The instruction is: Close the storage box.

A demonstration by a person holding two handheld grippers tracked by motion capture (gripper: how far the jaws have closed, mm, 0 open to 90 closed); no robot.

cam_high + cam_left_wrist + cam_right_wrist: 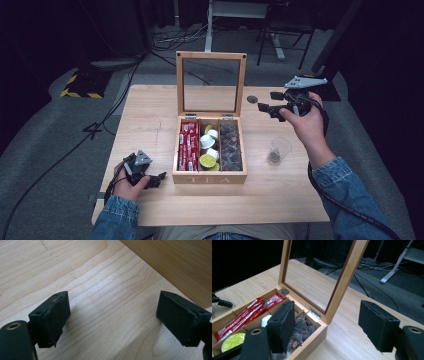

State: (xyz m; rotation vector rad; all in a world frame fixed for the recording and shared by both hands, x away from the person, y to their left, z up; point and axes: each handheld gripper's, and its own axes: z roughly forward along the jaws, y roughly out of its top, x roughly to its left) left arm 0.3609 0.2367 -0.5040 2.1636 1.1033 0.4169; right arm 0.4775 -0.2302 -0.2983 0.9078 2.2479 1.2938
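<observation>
A light wooden table (150, 107) stood on grey carpet (45, 135) in a dim room whose edges fell into darkness. Black cables (75, 145) trailed across the floor. Beyond the table stood a white desk frame (210, 30), with a yellow-and-black striped base (80, 90) at far left.

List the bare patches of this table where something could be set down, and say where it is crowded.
Free: the table left of the tea box, and the front strip between the box and the near edge. Crowded: the box's three filled compartments, and the right side around the plastic cup.
</observation>
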